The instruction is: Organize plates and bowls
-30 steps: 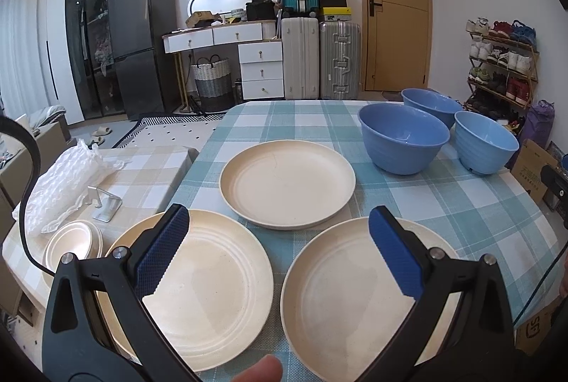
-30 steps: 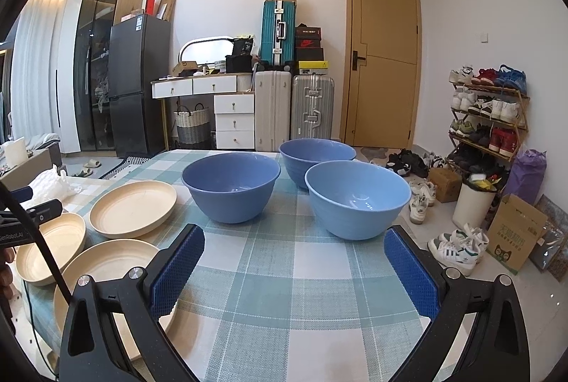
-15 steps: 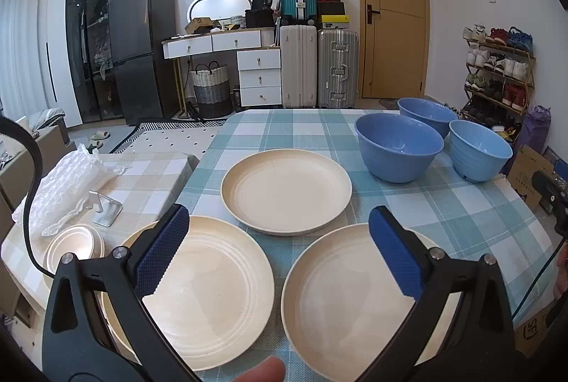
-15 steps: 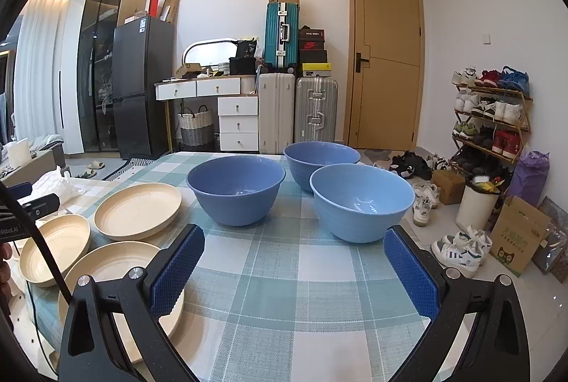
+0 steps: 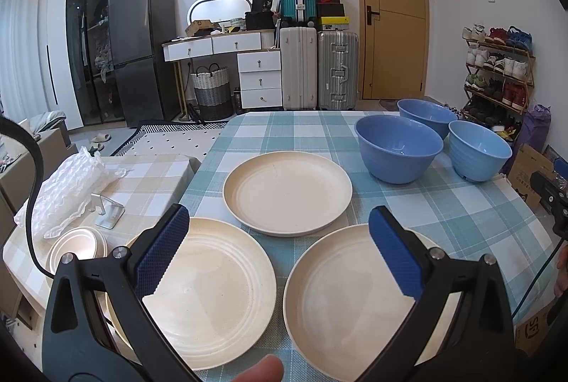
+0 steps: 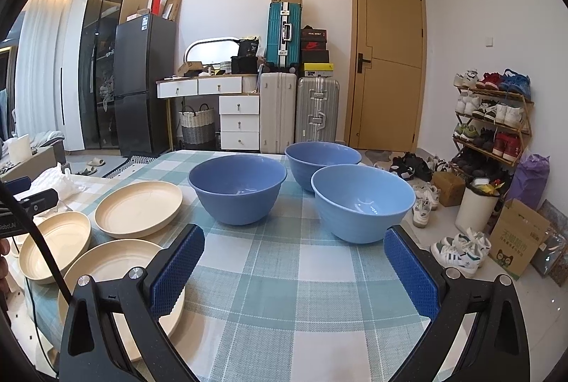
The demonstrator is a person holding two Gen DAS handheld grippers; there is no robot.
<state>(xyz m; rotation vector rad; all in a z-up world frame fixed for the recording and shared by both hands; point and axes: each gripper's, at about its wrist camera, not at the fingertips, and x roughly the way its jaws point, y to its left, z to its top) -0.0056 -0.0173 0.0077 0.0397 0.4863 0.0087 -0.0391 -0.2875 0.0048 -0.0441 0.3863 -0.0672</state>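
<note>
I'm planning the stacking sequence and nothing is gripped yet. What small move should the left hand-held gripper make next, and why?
Probably lower the left hand-held gripper toward the rim of the near-left plate. Its jaws stand open and empty above the two near plates, and all three cream plates lie apart, unstacked, on the checked table.

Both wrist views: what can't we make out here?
- Near plates, left wrist view: near rims hidden behind the left hand-held gripper.
- Far bowl, right wrist view: front partly covered by the two nearer bowls.
- Small dishes on the side table, left wrist view: partly behind a gripper finger; count unclear.
- Table near edge: cut off in both views.
</note>
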